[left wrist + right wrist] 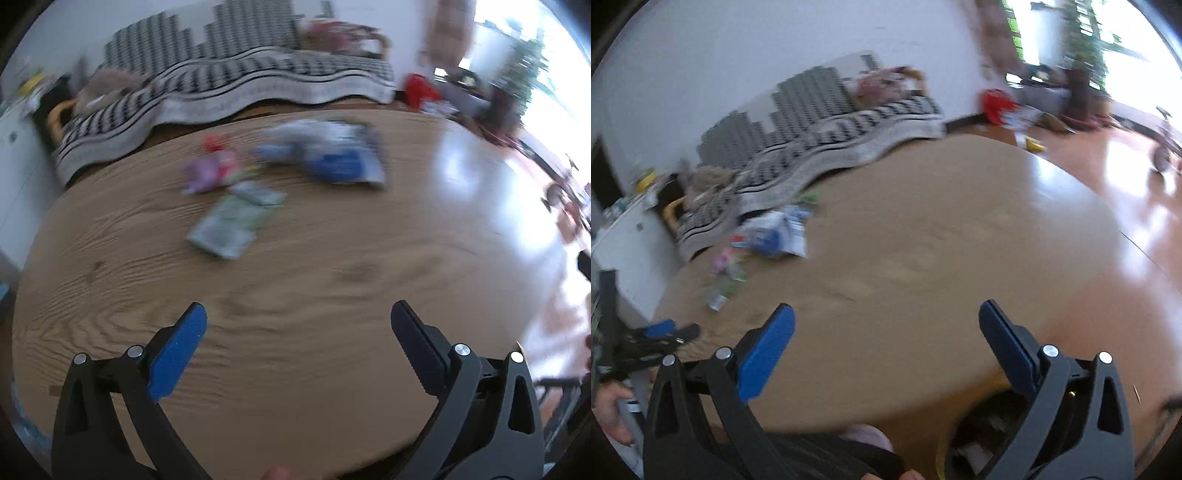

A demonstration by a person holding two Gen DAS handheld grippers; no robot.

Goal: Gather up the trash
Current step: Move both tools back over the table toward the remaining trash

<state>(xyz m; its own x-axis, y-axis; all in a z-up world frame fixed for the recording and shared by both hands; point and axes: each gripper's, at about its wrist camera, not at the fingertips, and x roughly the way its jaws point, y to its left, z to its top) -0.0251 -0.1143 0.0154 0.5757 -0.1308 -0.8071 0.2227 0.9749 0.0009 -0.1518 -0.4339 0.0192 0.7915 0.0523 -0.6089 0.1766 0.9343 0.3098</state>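
Several pieces of trash lie on the round wooden table (295,314): a green and white wrapper (232,221), a pink and purple wrapper (214,170) and a blue and white bag (332,155). All are blurred. My left gripper (297,317) is open and empty, above the table's near part, well short of the wrappers. My right gripper (886,319) is open and empty over the table's near edge (923,398). In the right wrist view the trash lies far left: the blue and white bag (775,232) and small wrappers (726,273). The left gripper (665,332) shows at the left edge.
A sofa with a black and white patterned blanket (240,85) stands behind the table. A white cabinet (624,251) is at the left. A red object (419,88) and a plant (524,62) stand on the shiny floor at the right.
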